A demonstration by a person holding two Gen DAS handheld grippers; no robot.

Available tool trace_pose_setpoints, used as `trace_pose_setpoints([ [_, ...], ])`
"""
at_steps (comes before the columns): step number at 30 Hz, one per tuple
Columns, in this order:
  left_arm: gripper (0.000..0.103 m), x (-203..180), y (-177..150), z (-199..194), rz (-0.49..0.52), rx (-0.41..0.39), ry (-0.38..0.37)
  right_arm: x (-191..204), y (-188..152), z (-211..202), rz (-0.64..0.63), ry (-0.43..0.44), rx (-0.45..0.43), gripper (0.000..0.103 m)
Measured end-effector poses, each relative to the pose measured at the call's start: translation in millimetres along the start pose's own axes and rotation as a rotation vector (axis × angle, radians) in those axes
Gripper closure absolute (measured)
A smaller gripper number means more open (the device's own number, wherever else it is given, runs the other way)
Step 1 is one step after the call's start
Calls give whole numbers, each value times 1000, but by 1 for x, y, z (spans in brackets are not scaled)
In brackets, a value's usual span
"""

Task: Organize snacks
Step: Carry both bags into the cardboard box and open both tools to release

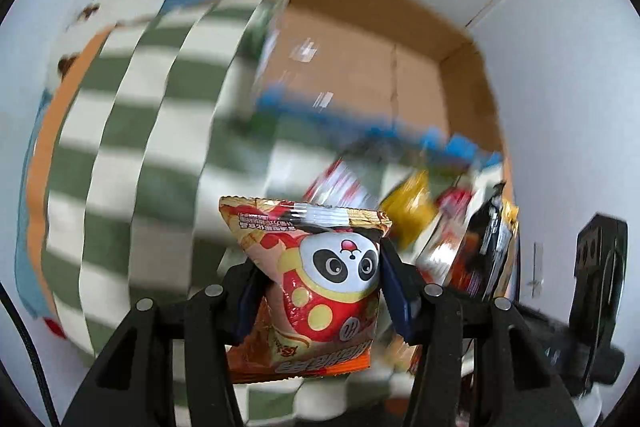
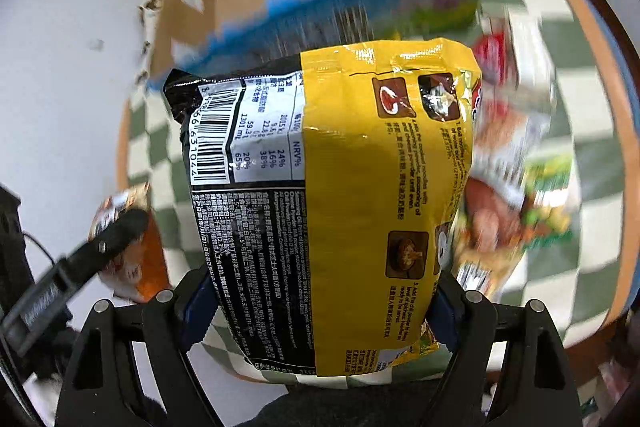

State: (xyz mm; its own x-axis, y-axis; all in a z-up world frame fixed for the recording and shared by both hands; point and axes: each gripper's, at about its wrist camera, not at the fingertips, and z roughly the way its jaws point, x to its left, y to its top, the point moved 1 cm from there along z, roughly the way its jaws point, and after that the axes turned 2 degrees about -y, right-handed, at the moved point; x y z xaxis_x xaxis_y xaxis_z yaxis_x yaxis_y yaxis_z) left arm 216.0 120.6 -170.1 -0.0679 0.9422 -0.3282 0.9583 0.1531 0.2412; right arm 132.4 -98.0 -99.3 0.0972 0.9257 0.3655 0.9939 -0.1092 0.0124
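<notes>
Left tool [image 1: 320,291] pinches a panda snack bag [image 1: 320,291]; right tool [image 2: 320,291] grips a noodle pack [image 2: 340,195], open cardboard box [image 1: 360,67] just ahead of both.

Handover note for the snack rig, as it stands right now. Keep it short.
Left gripper: shut on the orange panda-print snack bag.
Right gripper: shut on the yellow-and-black noodle packet.
Brown cardboard box: open on the green-and-white checkered cloth; its visible floor is bare.
Done: both items picked up.
Left: likely box both, then the blurred loose packets beside it.
</notes>
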Motion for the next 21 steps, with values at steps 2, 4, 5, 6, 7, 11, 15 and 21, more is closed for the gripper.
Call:
trace_pose_setpoints([
  [2,53,-21,33,4,-3,-16,-5,7,28,-17,-13,9,-21,15],
  [4,53,-39,74,14,-9,-20,-17,9,61,-37,-31,6,-41,15],
  [5,53,-46,91,20,-14,-19,-16,13,77,-41,-39,-3,-52,15],
  [6,53,-53,115,30,-20,-11,-14,10,99,-47,-49,-14,-61,15],
  [7,53,-55,128,38,-26,-4,-15,7,119,-52,-58,-27,-64,15],
  [11,53,-62,191,85,-44,40,10,9,190,-32,-57,-62,-29,15],
  [15,53,-57,239,140,-92,114,25,9,241,9,-33,-99,39,15],
  [21,53,-49,270,187,-116,171,73,19,277,65,-44,-152,113,15],
])
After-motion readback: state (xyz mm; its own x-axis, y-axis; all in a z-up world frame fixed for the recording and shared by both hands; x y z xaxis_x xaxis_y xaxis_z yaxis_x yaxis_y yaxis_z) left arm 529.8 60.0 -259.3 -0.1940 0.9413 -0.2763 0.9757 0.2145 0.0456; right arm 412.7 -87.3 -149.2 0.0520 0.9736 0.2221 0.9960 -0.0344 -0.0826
